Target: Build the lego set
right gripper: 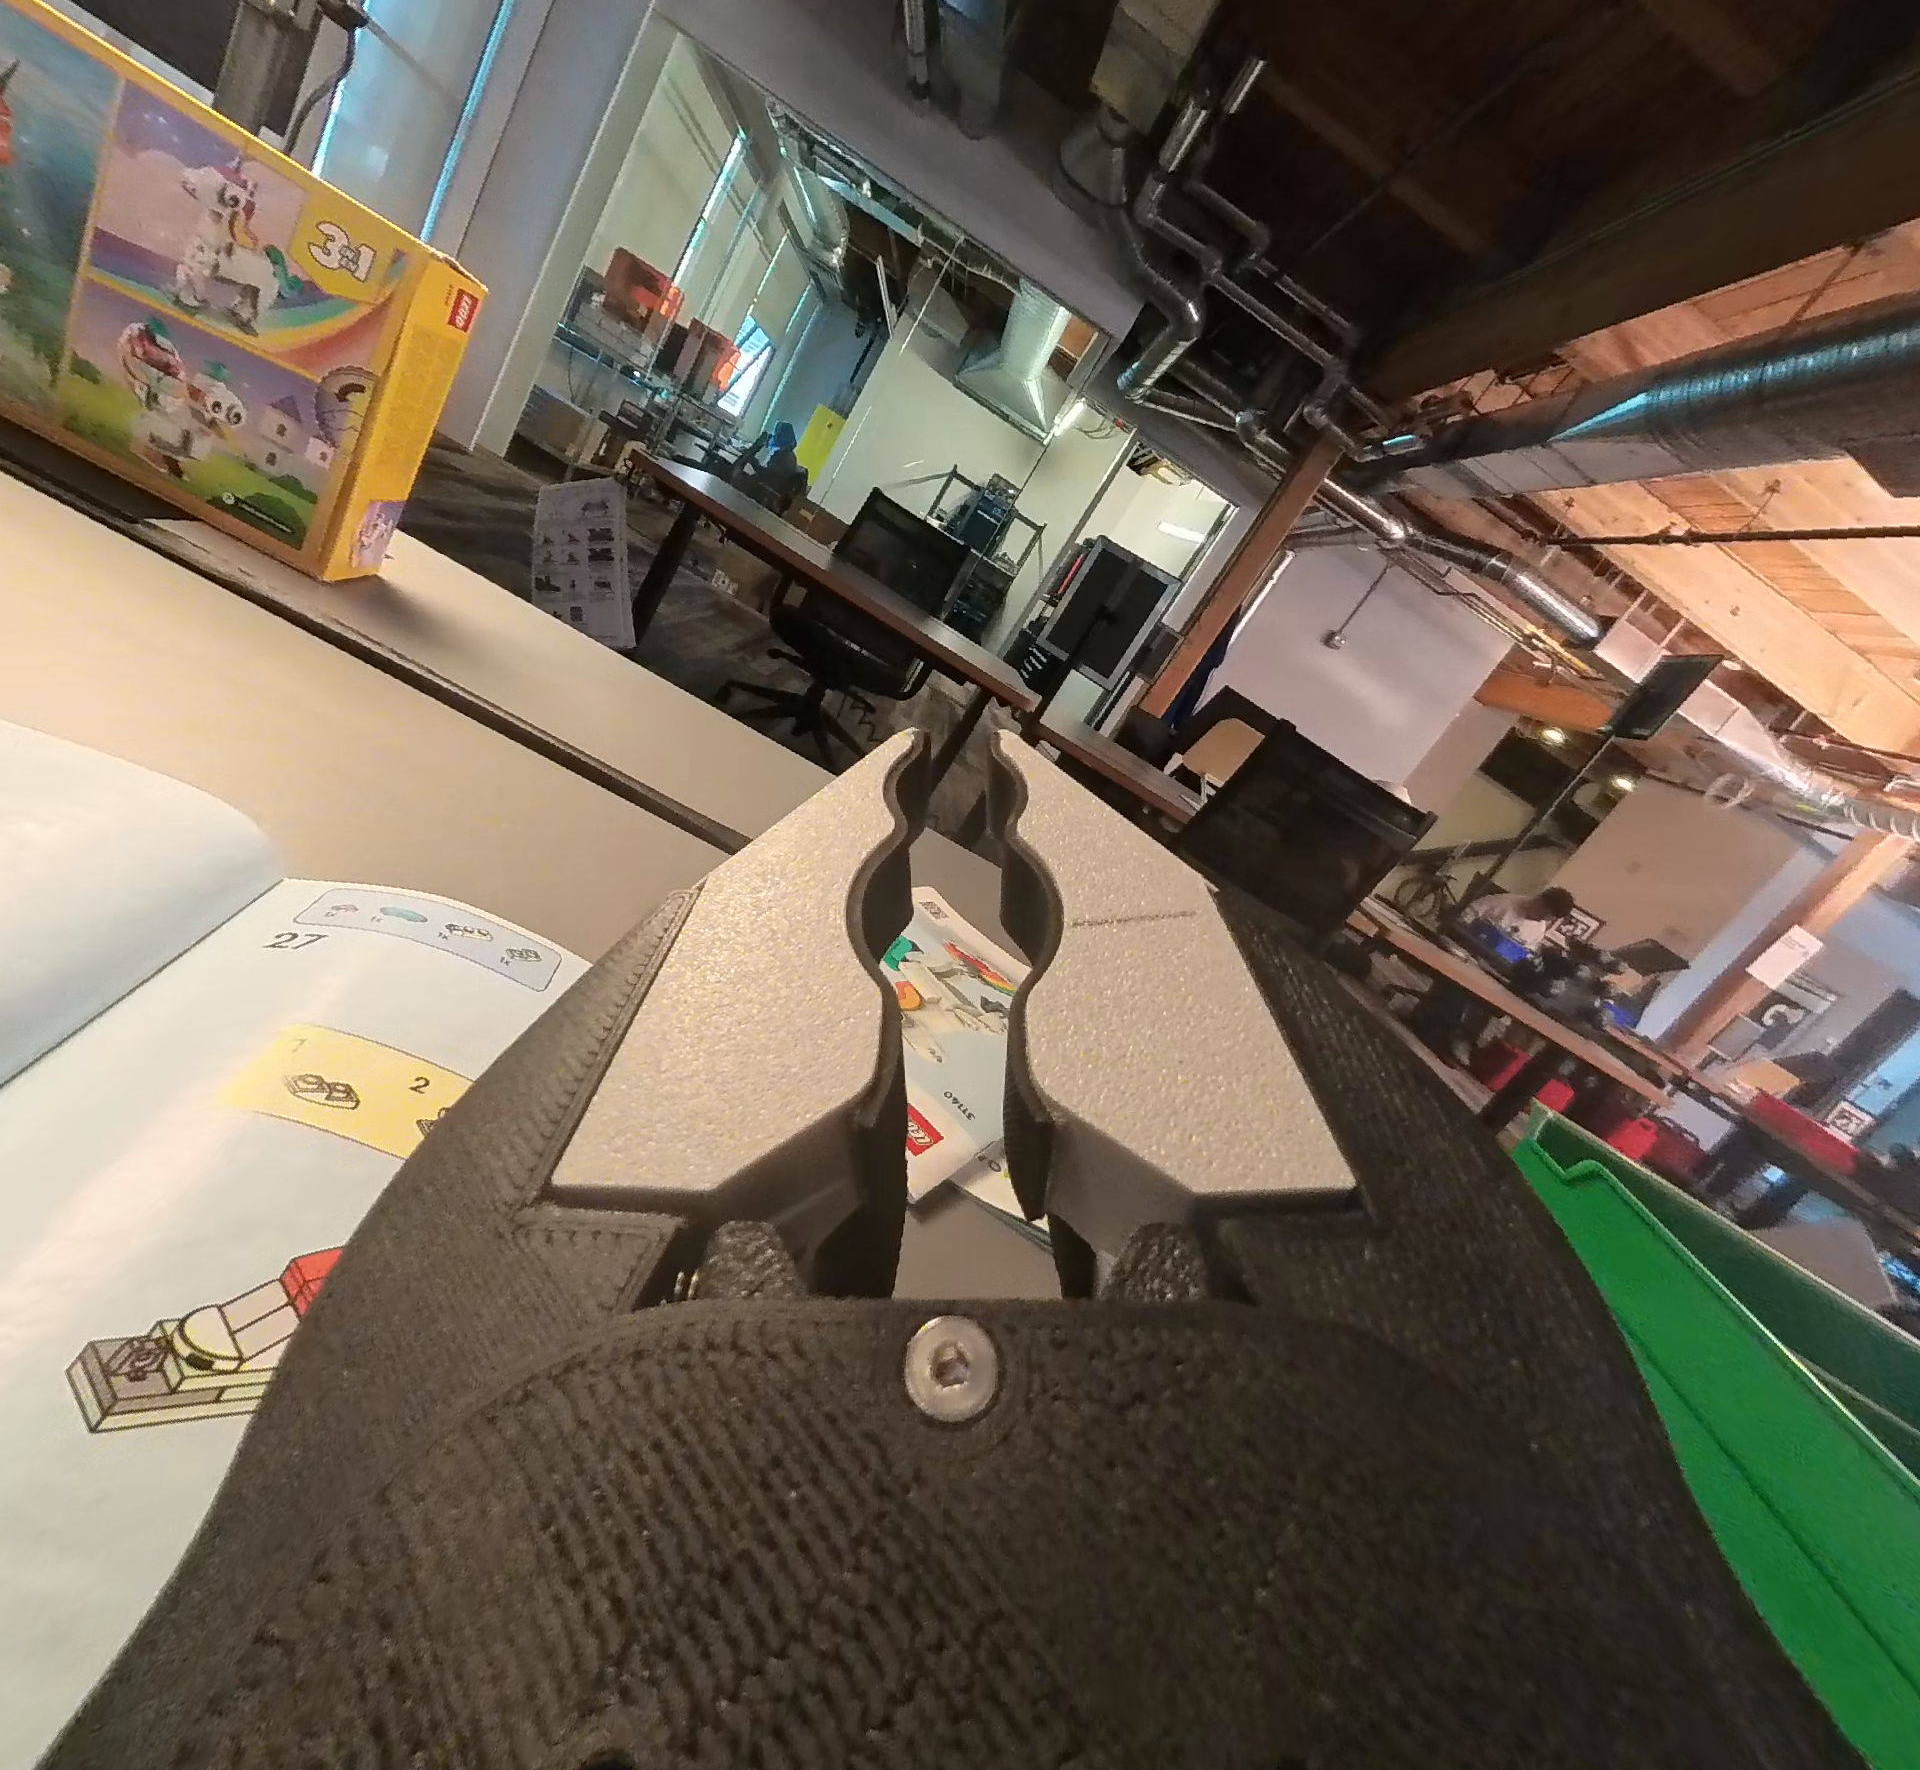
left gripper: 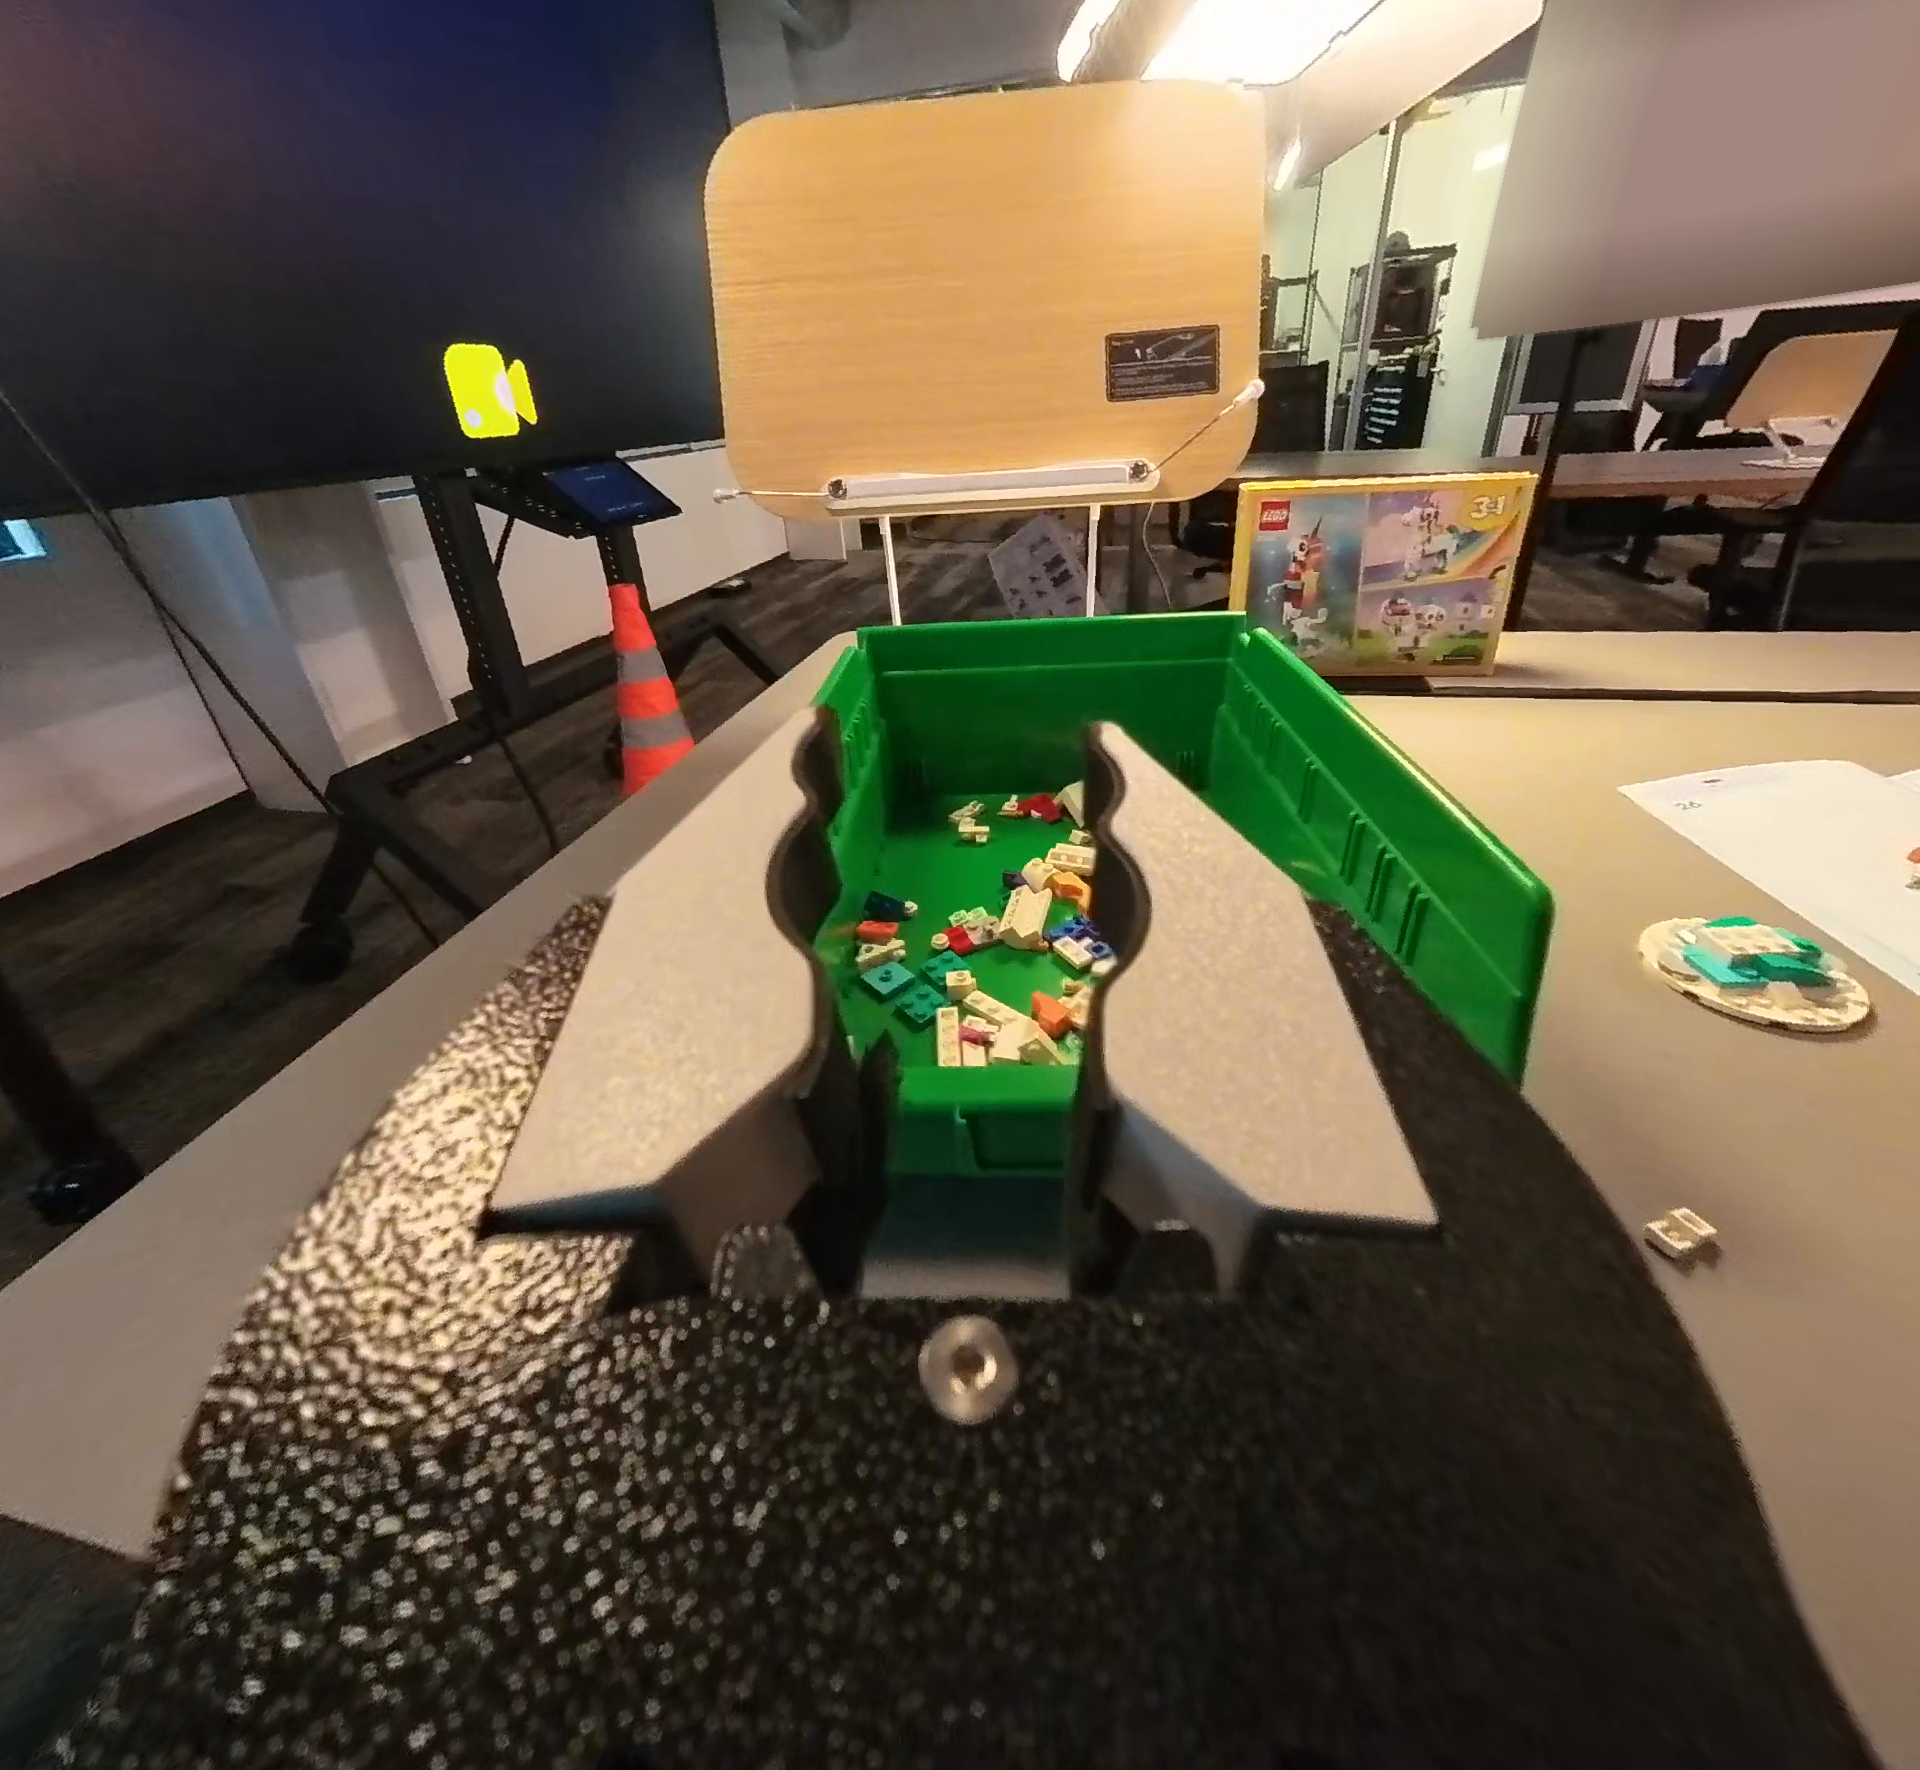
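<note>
A green bin (left gripper: 1382,847) on the grey table holds several loose lego pieces (left gripper: 997,931). My left gripper (left gripper: 961,733) is open and empty, its fingers held over the bin's near end. To the right of the bin sits a round cream plate with a small teal and white build (left gripper: 1756,977). A small white brick (left gripper: 1680,1234) lies loose on the table. My right gripper (right gripper: 956,744) is tilted, slightly open and empty, above the open instruction booklet (right gripper: 208,1045). A corner of the green bin (right gripper: 1745,1388) shows at the right.
The yellow lego box (left gripper: 1387,572) stands at the table's far edge and shows in the right wrist view (right gripper: 239,338). A wooden book stand (left gripper: 987,307) stands behind the bin. A second folded leaflet (right gripper: 951,1003) lies between my right fingers. An orange cone (left gripper: 646,692) is on the floor. There is about 60 cm between the tips of the two grippers.
</note>
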